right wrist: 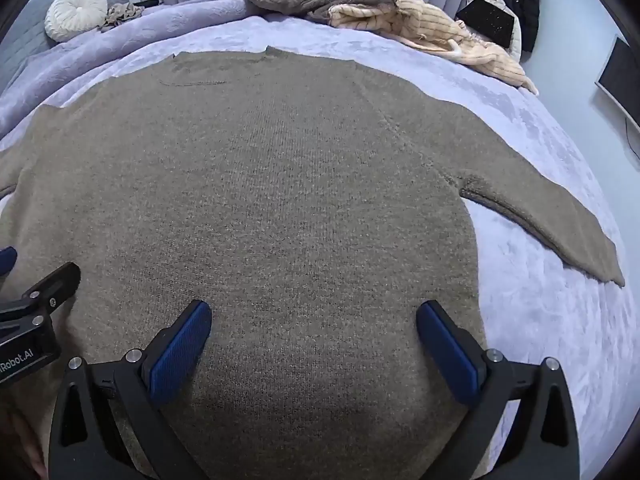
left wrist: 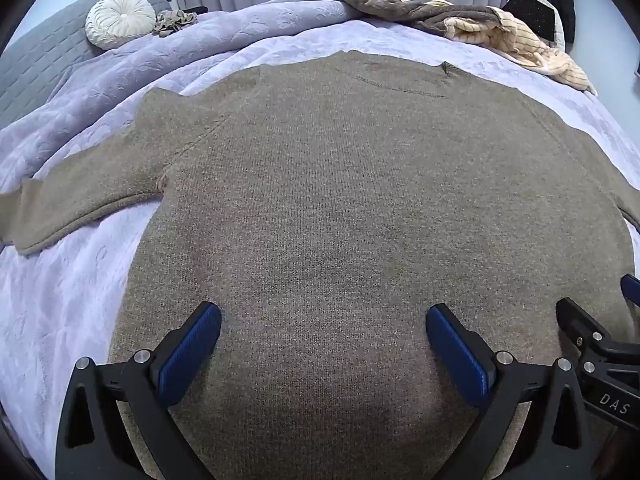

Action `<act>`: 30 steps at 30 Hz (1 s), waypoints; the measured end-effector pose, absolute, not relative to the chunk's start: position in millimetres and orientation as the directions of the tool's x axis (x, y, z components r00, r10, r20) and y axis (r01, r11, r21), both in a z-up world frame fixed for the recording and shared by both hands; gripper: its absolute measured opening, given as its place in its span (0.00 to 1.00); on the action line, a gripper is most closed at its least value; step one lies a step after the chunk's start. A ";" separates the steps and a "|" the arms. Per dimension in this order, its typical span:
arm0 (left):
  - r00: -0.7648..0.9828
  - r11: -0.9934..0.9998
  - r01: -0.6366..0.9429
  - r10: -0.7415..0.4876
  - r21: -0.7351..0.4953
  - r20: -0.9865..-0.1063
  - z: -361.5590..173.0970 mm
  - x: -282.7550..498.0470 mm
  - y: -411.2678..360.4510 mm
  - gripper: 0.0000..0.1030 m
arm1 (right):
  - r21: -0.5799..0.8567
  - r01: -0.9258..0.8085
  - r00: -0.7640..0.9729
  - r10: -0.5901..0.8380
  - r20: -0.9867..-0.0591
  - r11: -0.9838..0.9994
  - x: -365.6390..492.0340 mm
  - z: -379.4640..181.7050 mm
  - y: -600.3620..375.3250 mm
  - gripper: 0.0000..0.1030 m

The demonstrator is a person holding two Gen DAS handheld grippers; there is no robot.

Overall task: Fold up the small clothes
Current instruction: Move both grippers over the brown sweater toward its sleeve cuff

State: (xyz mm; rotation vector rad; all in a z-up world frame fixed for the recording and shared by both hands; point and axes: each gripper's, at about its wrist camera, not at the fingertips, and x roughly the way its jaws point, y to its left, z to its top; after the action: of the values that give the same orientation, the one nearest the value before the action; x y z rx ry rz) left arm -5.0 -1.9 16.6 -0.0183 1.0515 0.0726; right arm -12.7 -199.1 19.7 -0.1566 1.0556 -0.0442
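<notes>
In your left wrist view, the left gripper (left wrist: 324, 320) hovers with its jaws spread wide, holding nothing, over the lower body of the brown sweater (left wrist: 340, 200). The sweater lies flat on the lavender bed (left wrist: 60, 300), its collar pointing to the far edge and its hem toward you, so its long axis runs from near to far. Its left sleeve (left wrist: 80, 200) stretches toward the bed's left edge.

In your right wrist view, the right gripper (right wrist: 314, 316) is likewise spread wide and empty over the same knit. The right sleeve (right wrist: 560, 224) angles toward the bed's right edge. Expect soft, light, floppy fabric with good grip; a sleeve cuff or hem corner looks the best place to pinch.
</notes>
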 end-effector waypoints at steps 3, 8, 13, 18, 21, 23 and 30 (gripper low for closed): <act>0.464 0.997 -0.069 0.064 0.035 -0.883 15.1 -1.1 -5.8 1.00 | -0.145 -0.021 0.481 -0.117 -0.869 0.989 -10.6 16.4 -199.6 1.00; 0.408 0.997 -0.078 0.050 0.019 -0.912 13.1 9.6 -4.5 1.00 | -0.196 -0.085 0.459 -0.136 -0.878 0.977 -5.8 16.8 -194.4 1.00; 0.379 0.995 -0.104 0.045 0.006 -0.924 24.6 12.6 -0.2 1.00 | -0.189 -0.127 0.447 -0.114 -0.887 0.974 -6.8 39.3 -197.3 1.00; 0.428 0.992 -0.124 0.058 0.005 -0.902 53.9 8.2 -2.8 1.00 | -0.127 -0.094 0.526 -0.059 -0.849 0.987 -19.2 84.1 -210.3 1.00; 0.448 0.993 -0.117 0.065 0.013 -0.892 71.1 8.8 -10.7 1.00 | -0.094 -0.089 0.542 -0.031 -0.840 0.992 -20.1 103.6 -218.0 1.00; 0.471 0.994 -0.107 0.075 0.028 -0.879 82.6 6.5 -19.5 1.00 | -0.076 -0.077 0.549 -0.022 -0.836 0.994 -18.9 114.5 -225.0 1.00; 0.501 0.997 -0.081 0.044 0.004 -0.865 113.0 1.8 -53.0 1.00 | -0.069 -0.032 0.591 -0.037 -0.806 0.997 -19.5 138.2 -251.2 1.00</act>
State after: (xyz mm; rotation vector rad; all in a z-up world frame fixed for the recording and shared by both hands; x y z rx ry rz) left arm 1.8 -53.0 113.0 -0.0392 1.0439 0.0760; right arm -19.5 -251.2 138.2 -0.0788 0.9393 -0.0032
